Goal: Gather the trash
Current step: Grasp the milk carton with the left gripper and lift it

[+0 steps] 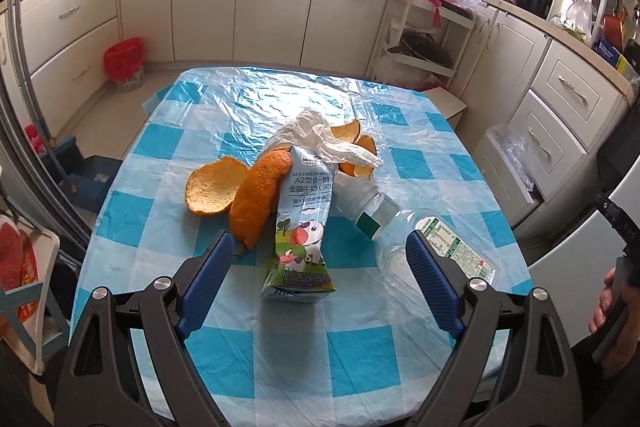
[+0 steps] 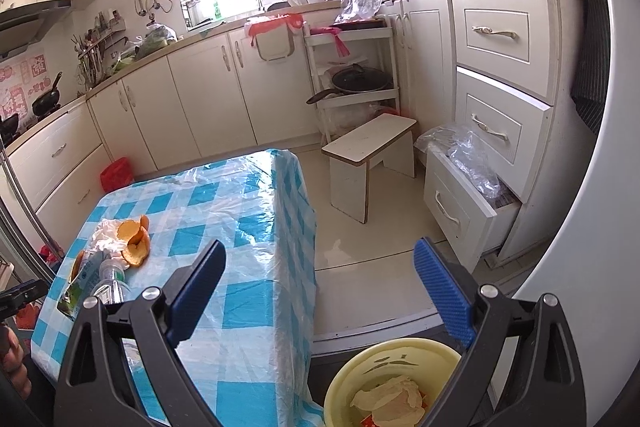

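Blue ribbed pads of my left gripper point(image 1: 320, 251) stand wide apart over the table point(image 1: 360, 347), nothing pinched, with the milk carton point(image 1: 300, 227) lying lengthwise just ahead between them, its cartoon cow face up. Crinkly clear plastic covers the blue-and-white check cloth, shiny and wrinkled. Left of the carton sits a curved orange peel point(image 1: 256, 195), pebbly rind up, touching a cupped piece beside it that shows its pale pith. Behind the carton, a crumpled white tissue point(image 1: 332, 139) drapes over more peel curls. To the right lies a clear, crushed bottle point(image 1: 420, 231) on its side, its green-printed label near my right pad. My right gripper point(image 2: 320, 291) is spread open too, empty, hanging past the table's edge above the floor. Below it is a round pale-yellow bin point(image 2: 360, 367), smooth-rimmed, holding crumpled paper and scraps. From that side the trash heap sits far left on the tabletop, well apart from the bin.
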Action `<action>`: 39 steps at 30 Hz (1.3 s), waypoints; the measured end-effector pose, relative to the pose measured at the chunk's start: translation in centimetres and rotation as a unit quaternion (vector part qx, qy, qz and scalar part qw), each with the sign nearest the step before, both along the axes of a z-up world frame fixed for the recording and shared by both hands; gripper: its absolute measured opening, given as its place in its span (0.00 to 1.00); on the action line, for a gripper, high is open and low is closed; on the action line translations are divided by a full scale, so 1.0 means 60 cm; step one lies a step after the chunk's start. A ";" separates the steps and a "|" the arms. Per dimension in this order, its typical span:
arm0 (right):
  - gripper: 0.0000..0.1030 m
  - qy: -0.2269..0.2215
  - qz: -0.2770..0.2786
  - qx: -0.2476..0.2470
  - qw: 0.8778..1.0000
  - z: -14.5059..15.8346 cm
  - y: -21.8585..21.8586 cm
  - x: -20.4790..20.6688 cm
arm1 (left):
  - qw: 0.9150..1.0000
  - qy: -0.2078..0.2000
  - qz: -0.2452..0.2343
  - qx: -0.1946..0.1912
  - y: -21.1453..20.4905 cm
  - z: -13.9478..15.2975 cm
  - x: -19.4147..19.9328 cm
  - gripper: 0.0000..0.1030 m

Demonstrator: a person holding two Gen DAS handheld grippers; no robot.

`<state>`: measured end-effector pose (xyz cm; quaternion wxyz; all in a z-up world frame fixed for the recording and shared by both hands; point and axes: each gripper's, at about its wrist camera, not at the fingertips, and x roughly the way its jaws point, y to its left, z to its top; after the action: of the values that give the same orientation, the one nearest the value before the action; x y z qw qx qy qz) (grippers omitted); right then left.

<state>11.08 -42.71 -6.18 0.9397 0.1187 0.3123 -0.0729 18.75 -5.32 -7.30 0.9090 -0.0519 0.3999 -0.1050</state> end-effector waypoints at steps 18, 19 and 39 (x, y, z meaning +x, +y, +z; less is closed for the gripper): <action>0.89 0.011 0.036 -0.017 0.999 -0.009 0.039 0.027 | 0.998 0.068 -0.017 -0.006 -0.006 -0.083 0.080 0.32; 0.89 0.012 0.037 -0.018 0.999 -0.010 0.040 0.027 | 0.998 0.068 -0.018 -0.007 -0.004 -0.082 0.077 0.31; 0.89 -0.006 0.158 0.022 0.987 0.017 0.155 0.038 | 0.997 0.070 -0.036 0.009 0.048 -0.078 -0.004 0.29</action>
<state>13.35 -33.39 -5.16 0.9386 0.0887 0.3227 0.0835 18.49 -2.46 -11.96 0.8747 -0.0362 0.4654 -0.1304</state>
